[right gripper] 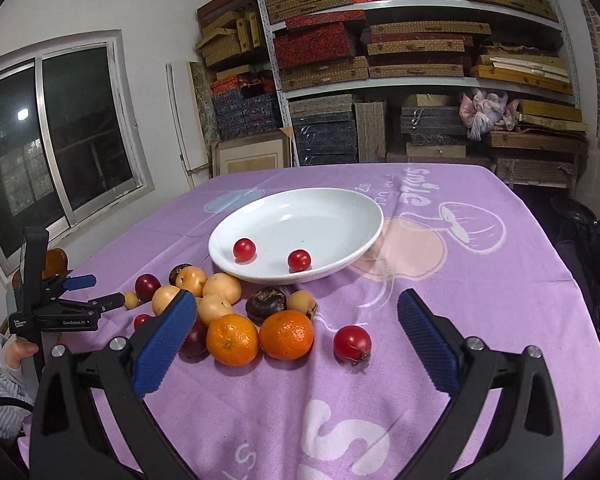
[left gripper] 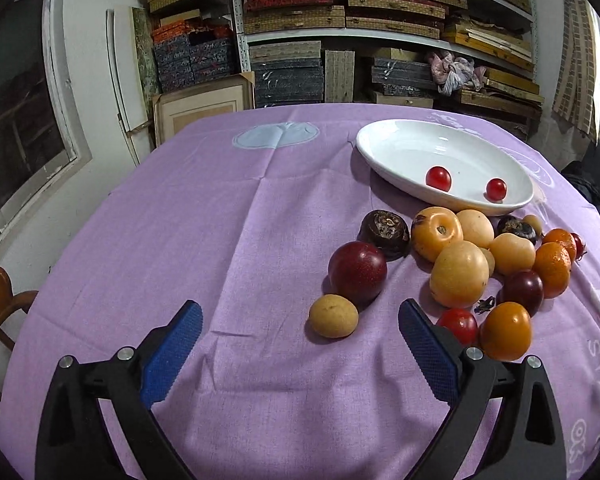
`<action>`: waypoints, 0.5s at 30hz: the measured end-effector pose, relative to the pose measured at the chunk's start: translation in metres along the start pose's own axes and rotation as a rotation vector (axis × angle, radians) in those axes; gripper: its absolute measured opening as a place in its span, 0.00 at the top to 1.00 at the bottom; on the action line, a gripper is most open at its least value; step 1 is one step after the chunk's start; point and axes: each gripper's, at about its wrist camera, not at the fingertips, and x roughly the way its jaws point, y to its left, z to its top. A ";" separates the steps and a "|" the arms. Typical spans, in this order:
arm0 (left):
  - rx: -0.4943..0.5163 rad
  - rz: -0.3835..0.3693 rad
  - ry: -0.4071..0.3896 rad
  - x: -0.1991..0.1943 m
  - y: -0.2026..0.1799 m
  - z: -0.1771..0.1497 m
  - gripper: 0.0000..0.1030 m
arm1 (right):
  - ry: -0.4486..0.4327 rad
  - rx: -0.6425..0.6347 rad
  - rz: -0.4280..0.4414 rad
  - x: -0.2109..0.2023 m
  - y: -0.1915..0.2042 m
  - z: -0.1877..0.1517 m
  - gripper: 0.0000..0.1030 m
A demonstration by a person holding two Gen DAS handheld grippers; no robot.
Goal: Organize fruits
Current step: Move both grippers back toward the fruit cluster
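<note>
A white oval plate (right gripper: 340, 208) holds two cherry tomatoes (right gripper: 244, 249) (right gripper: 299, 260); the plate also shows in the left wrist view (left gripper: 384, 152). In front of it lies a pile of fruit: yellow loquats (left gripper: 459, 274), dark plums (left gripper: 357, 271), two mandarins (right gripper: 232, 339) (right gripper: 286, 334), dark water chestnuts (right gripper: 266, 303), and a loose cherry tomato (right gripper: 352, 343). My left gripper (left gripper: 300, 322) is open and empty, with a small yellow fruit (left gripper: 333, 315) between its fingers. My right gripper (right gripper: 297, 312) is open and empty above the mandarins. The left gripper also shows in the right wrist view (right gripper: 100, 292).
A purple printed tablecloth (left gripper: 220, 240) covers the table. Shelves stacked with boxes (right gripper: 380, 60) stand behind it, a window (right gripper: 60, 140) at the left. A wooden chair (left gripper: 0, 304) stands at the table's left edge.
</note>
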 end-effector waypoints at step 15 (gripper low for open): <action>-0.071 -0.129 0.084 0.024 0.008 0.005 0.04 | 0.153 0.052 -0.092 0.035 -0.022 -0.008 0.04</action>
